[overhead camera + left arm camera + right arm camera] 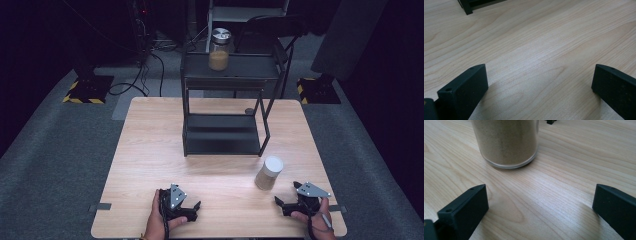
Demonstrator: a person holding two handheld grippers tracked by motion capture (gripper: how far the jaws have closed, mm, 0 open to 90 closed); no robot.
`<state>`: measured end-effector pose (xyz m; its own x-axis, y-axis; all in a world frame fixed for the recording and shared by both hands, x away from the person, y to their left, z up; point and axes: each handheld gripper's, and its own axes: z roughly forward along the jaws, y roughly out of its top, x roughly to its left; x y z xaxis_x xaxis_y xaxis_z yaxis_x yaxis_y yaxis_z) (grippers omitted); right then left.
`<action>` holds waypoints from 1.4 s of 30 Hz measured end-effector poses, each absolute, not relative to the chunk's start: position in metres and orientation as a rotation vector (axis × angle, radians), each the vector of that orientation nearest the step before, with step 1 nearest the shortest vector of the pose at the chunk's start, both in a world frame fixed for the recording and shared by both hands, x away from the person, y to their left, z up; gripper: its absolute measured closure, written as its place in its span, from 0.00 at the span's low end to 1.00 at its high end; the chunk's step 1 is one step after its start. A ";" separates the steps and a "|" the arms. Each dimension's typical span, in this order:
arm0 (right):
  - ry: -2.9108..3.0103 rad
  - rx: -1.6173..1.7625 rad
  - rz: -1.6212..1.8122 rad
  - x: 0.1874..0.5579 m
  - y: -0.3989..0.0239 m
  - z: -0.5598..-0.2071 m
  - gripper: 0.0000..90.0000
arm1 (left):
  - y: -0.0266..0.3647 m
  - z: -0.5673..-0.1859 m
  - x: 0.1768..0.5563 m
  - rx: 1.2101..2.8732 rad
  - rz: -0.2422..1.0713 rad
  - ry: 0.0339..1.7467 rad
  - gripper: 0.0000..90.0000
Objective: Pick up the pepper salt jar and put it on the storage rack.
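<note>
A glass jar [269, 173] with a white lid, filled with tan powder, stands on the wooden table [150, 165] near its front right. A second jar [219, 48] with a silver lid sits on the top shelf of a black rack [222, 135]. My right gripper [286, 193] rests on the table just right of the white-lidded jar, open, and the jar [506, 142] stands a little ahead of its empty jaws [540, 202]. My left gripper [196, 210] lies open near the front edge, over bare wood [540, 82].
The two-tier black rack stands at the table's middle back, one foot [466, 6] showing far ahead of the left gripper. A chair [270, 25] and cables [145, 75] lie on the grey floor behind the table.
</note>
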<state>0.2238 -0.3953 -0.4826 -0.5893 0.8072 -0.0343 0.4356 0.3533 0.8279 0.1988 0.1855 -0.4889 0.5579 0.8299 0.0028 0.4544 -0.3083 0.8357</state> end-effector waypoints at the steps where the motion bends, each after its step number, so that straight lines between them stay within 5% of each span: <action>1: 2.187 1.083 1.137 0.224 -0.396 -0.482 0.00 | 0.185 -0.489 0.199 1.950 0.563 1.036 0.00; 42: 2.042 0.991 1.419 0.231 -0.373 -0.460 0.01 | 0.184 -0.489 0.199 1.949 0.562 1.040 0.00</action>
<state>0.2314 -0.3732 -0.4602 -0.6347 0.7722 0.0298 0.2973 0.2084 0.9318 0.1991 0.1842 -0.4886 0.5558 0.8313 0.0018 0.4567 -0.3071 0.8349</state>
